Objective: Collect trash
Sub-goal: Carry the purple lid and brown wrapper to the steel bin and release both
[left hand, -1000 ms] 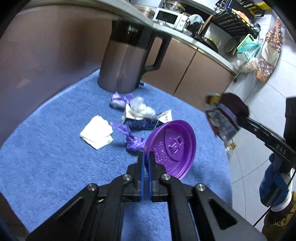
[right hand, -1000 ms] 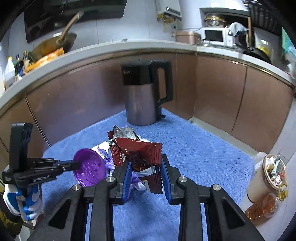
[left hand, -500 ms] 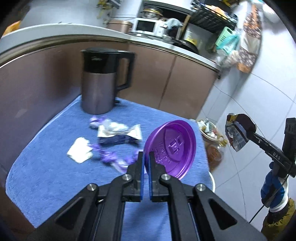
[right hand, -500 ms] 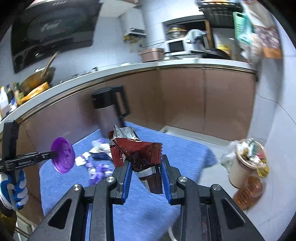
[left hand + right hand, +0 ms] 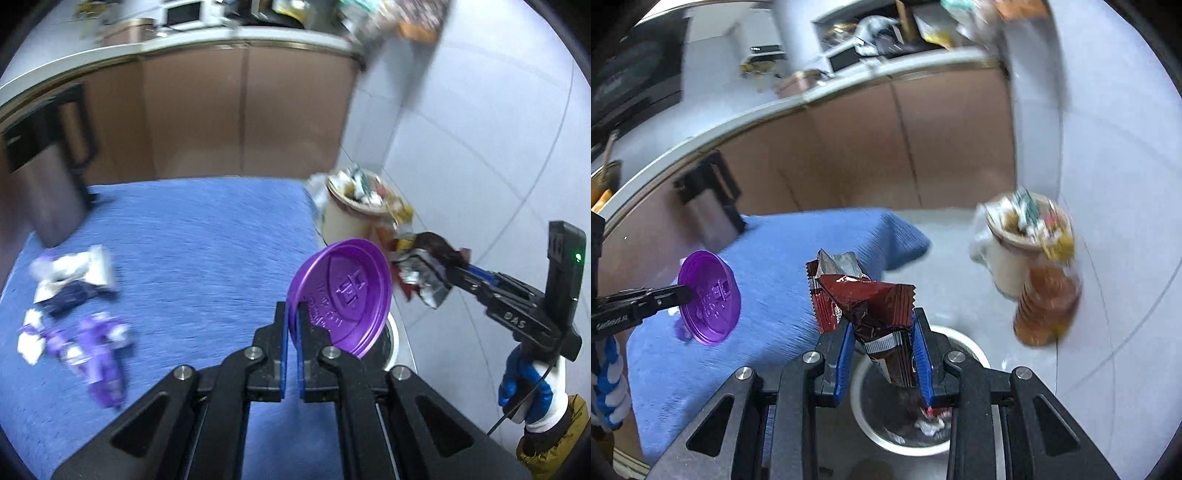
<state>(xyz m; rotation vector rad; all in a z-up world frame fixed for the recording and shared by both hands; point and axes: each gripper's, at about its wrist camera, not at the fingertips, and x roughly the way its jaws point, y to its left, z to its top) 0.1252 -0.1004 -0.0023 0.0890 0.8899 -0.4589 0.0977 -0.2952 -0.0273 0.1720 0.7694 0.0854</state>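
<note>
Trash in both claws, more of it lying on the blue desk.

Blue cloth (image 5: 207, 236) covers the desk; a steel kettle (image 5: 40, 173) stands at its far left, and a round bin (image 5: 886, 413) sits on the floor below its edge. An overfull pale bucket (image 5: 1015, 254) stands farther off. The left claw (image 5: 291, 325) is clamped on a purple lid's (image 5: 343, 295) rim, held upright over the desk edge. The right claw (image 5: 882, 343) grips a dark red wrapper (image 5: 871, 299) above the bin. Purple and white wrappers (image 5: 85, 343) lie at the desk's left.
</note>
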